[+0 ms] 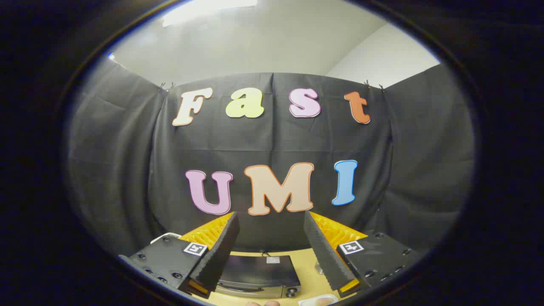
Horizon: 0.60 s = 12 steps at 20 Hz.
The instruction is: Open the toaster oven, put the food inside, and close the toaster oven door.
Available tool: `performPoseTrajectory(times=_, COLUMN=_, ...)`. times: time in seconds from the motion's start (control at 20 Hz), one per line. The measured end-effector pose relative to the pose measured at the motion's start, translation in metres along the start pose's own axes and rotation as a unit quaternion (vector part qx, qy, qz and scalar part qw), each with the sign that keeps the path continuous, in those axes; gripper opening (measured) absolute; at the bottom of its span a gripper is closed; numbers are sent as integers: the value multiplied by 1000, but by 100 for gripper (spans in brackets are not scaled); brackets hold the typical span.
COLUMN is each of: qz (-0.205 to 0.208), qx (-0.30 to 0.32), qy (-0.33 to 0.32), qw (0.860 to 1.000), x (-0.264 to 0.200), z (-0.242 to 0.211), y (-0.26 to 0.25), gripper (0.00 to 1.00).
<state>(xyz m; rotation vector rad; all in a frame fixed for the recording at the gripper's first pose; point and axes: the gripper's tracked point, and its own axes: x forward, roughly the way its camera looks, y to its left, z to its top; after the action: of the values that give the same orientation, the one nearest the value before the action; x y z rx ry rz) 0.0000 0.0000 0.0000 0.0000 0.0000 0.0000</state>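
We see our tool [271,221] held high with its fingers spread wide and nothing between them. Below and between the fingers, the toaster oven [259,276] sits on the tabletop [304,265], and a small white dish [318,301] lies just right of it.

My gripper [272,225] is raised and tipped upward, so its two fingers point out ahead of me rather than down. The fingers are spread well apart, with a wide gap between them and nothing held in it. The left finger [221,250] leans inward toward its tip, and the right finger [323,250] mirrors it, so the pair stand like an open V. Each finger's ribbed inner face is turned toward the other. A square marker sits on the body behind each finger.
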Motion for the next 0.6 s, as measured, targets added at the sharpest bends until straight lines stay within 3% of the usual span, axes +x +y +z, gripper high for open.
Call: performPoseTrajectory(times=0.6, qz=6, qx=-14, qy=28, qw=999, x=9, z=-23, y=-1, gripper=97)
